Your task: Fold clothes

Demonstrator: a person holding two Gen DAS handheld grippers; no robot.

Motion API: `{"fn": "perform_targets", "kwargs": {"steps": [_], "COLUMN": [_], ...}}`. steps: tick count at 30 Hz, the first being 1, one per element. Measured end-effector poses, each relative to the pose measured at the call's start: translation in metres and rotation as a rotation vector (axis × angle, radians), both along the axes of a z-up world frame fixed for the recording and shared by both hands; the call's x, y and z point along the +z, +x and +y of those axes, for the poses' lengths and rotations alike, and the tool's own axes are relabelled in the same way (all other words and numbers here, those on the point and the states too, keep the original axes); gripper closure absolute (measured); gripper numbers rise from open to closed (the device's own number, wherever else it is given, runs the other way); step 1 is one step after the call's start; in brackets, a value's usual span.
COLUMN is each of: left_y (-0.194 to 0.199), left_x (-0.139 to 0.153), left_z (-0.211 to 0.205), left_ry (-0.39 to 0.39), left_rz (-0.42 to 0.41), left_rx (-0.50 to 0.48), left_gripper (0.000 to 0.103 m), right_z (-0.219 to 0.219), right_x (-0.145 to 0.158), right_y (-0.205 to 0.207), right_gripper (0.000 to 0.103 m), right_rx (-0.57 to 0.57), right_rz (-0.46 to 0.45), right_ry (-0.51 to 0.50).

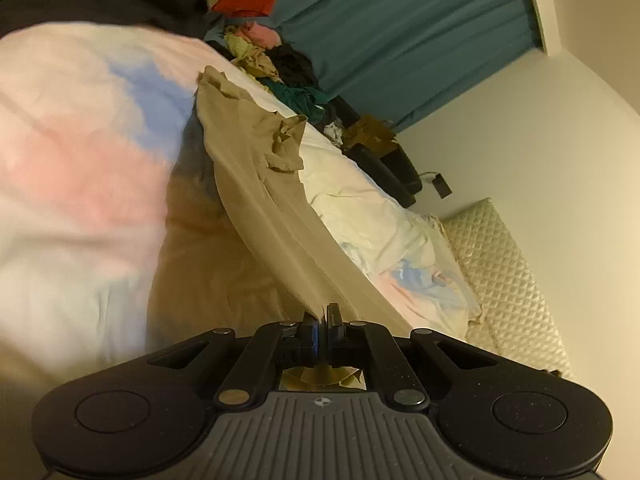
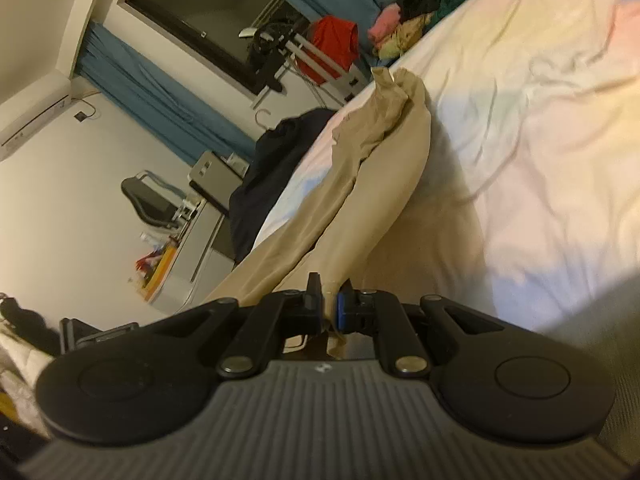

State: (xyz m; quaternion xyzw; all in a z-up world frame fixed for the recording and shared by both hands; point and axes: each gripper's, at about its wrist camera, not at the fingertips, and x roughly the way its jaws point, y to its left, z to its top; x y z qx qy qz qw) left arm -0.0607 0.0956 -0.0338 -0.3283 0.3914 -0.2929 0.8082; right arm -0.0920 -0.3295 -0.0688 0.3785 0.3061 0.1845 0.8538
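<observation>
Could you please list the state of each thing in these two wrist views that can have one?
Left gripper: jaws shut on the beige trousers.
Right gripper: jaws shut on the beige trousers.
Beige trousers: stretched out along the bed, near end lifted, far end crumpled.
Bedsheet: spread, wrinkled.
Clothes pile: unfolded, heaped at the far end of the bed.
Teal curtain: drawn.
</observation>
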Motion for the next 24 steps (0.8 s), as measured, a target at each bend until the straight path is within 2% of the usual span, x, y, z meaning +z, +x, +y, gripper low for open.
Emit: {"fn": "perform_targets", "kwargs": {"steps": [5,7,10,15,18,22,24], "left_y": [-0.047,-0.05,-0.032,0.041,0.092,0.152,0.175], "left_x": [-0.01,-0.011,-0.009,0.007,0.024,0.035,0.038], "left_z": [0.003,0.005,0.002,-0.015,-0.028,-0.055,-0.07], "left_ry": [-0.069,-0.084,-0.064,0.02,0.078,0.143,0.215], "left_rz": [0.054,0.07,0.053,-0.018,-0.08,-0.121,-0.168], "left_rx": [0.036,0.052,0.063,0.112,0.158,0.208,0.224], "left_gripper": [0.1,0.1,0.1,0.099,0.099,0.099,0.099], "right_z": [-0.001,-0.005,-0.006,-0.006,-0.003,0.006,0.011], "right_x": [-0.001,-0.002,0.001,0.008,0.014,0.014,0.009], "right_y": [-0.04,-0.046,-0.036,0.031,0.086,0.162,0.198], "right_gripper": [0.093,0.093,0.093,0.093,0.093,0.093,0.093], "right_rx": [-0.001,-0.011,-0.019,-0.057,-0.096,-0.169,-0.203], "right_rz": [0.024,0.034,0.015,-0.017,-0.044,-0.064,-0.057], "right_ry": [0.016,0.039,0.047,0.026,-0.002,-0.122,-0.167]}}
